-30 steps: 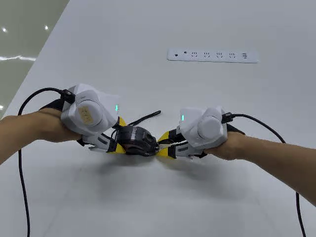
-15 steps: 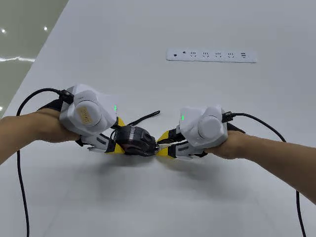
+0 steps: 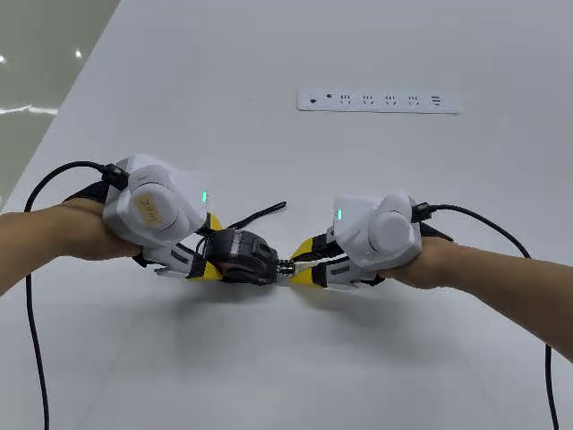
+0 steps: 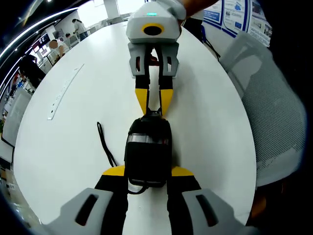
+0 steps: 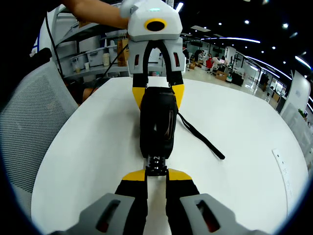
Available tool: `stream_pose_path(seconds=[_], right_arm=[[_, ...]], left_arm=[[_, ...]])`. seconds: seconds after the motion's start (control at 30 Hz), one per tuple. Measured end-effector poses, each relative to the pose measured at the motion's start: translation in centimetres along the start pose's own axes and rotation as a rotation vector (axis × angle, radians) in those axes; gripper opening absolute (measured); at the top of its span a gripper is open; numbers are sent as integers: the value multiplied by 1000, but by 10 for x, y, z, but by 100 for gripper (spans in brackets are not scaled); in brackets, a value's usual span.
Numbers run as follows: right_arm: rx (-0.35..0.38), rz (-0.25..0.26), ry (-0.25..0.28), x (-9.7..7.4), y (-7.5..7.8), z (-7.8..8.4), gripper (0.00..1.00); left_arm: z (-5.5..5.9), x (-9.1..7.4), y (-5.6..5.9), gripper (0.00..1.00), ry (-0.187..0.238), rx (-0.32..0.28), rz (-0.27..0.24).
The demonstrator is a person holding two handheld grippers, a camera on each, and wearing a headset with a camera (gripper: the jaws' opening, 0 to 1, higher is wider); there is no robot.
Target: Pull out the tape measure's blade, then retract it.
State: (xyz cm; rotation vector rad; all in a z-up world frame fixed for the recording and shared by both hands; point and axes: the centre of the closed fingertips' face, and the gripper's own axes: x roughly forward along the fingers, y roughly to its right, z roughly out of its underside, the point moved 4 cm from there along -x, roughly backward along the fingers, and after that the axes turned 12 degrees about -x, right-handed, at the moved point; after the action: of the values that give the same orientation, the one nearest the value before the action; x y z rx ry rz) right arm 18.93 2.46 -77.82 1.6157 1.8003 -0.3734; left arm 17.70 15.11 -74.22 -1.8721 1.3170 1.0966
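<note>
Tape measure point(image 3: 240, 256) gripped in both jaws

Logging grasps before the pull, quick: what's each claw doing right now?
Left claw: closed on the tape measure, gripping its case.
Right claw: closed on the blade tip at the case's mouth.

Surface point(image 3: 269, 358) looking smooth matt white, tape measure point(image 3: 240, 256) showing black semi-gloss plastic, left gripper point(image 4: 148, 171) and right gripper point(image 5: 156, 175) wearing smooth white plastic shells, fingers point(image 4: 114, 171) looking matt yellow.
</note>
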Motion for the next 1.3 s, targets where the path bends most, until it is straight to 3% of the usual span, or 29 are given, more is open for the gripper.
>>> stream_pose_path(seconds=[1.3], right_arm=[[-30, -4, -18, -8, 0, 6, 12]], left_arm=[[2, 0, -1, 25, 8, -22, -9]])
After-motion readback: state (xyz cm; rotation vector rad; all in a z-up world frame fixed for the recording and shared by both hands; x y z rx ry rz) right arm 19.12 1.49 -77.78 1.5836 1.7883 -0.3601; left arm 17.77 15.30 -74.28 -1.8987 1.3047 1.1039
